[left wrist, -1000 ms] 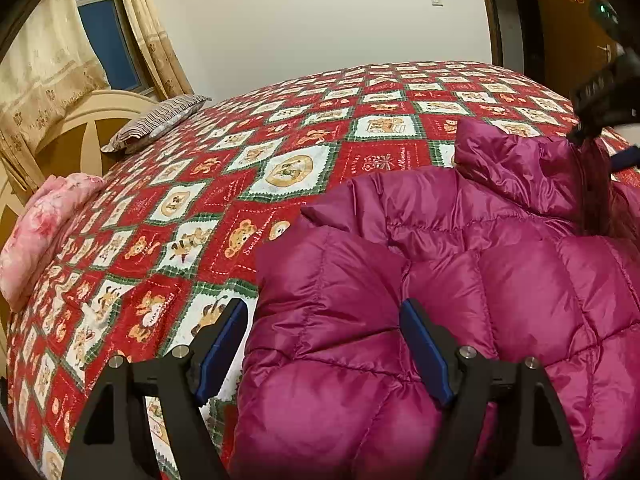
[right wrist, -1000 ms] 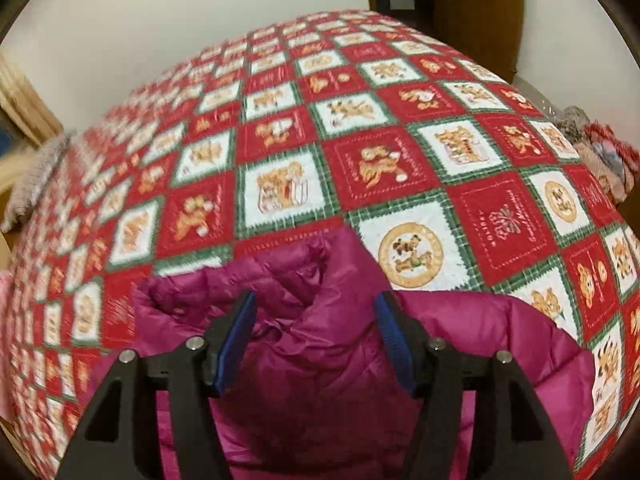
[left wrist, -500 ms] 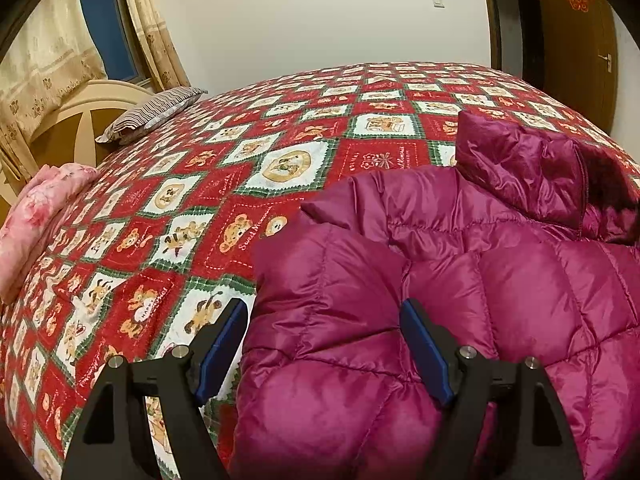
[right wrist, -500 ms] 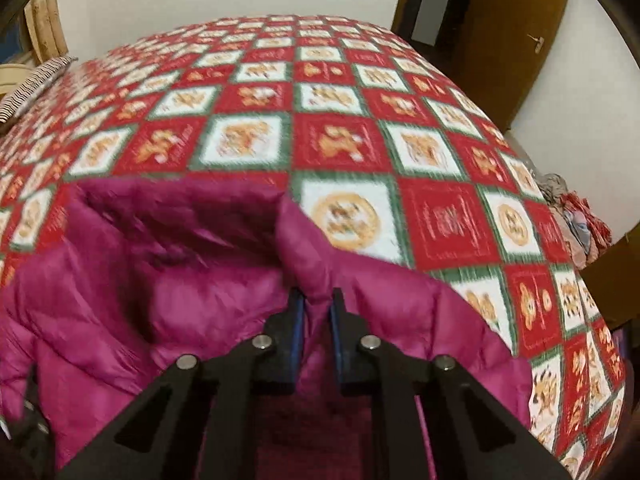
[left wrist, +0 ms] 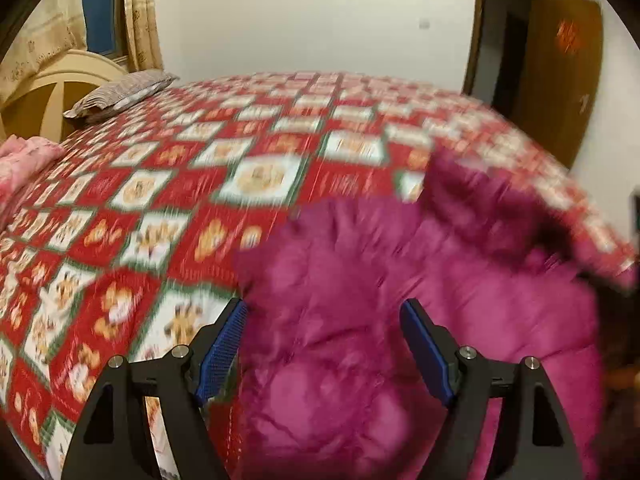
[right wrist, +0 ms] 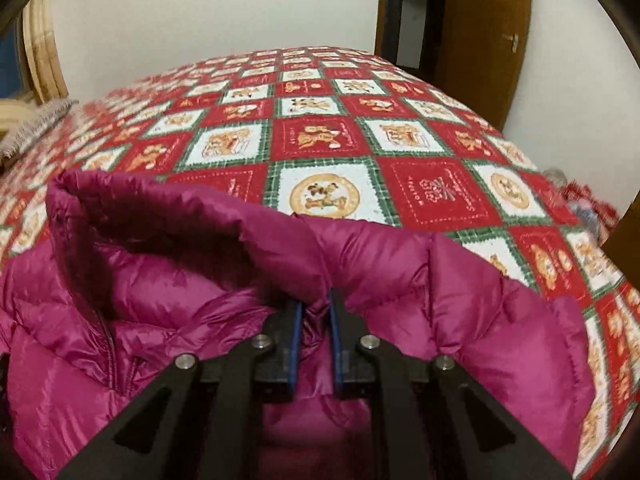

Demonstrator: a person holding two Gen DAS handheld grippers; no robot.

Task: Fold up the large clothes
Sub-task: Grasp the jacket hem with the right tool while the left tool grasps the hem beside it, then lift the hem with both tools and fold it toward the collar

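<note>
A magenta puffer jacket (left wrist: pixel 360 320) lies on the bed's red, white and green patchwork quilt (left wrist: pixel 180 208). In the blurred left wrist view my left gripper (left wrist: pixel 324 324) hangs open over the jacket's padded body, its blue pads (left wrist: pixel 222 340) apart and pressing on nothing. In the right wrist view the jacket (right wrist: pixel 460 320) shows its raised collar (right wrist: pixel 180 216) and zip. My right gripper (right wrist: pixel 314 312) is shut on a fold of fabric at the base of the collar.
A striped pillow (left wrist: pixel 120 94) and a pink blanket (left wrist: pixel 20 164) lie by the cream headboard (left wrist: pixel 52 88) at the left. A brown door (right wrist: pixel 496 32) stands open at the far right, with a heap of clothes (right wrist: pixel 580 200) beyond the bed's right edge.
My right gripper shut on the jacket's collar, then shifted with it. The left gripper stayed open and lifted, and its view has blurred.
</note>
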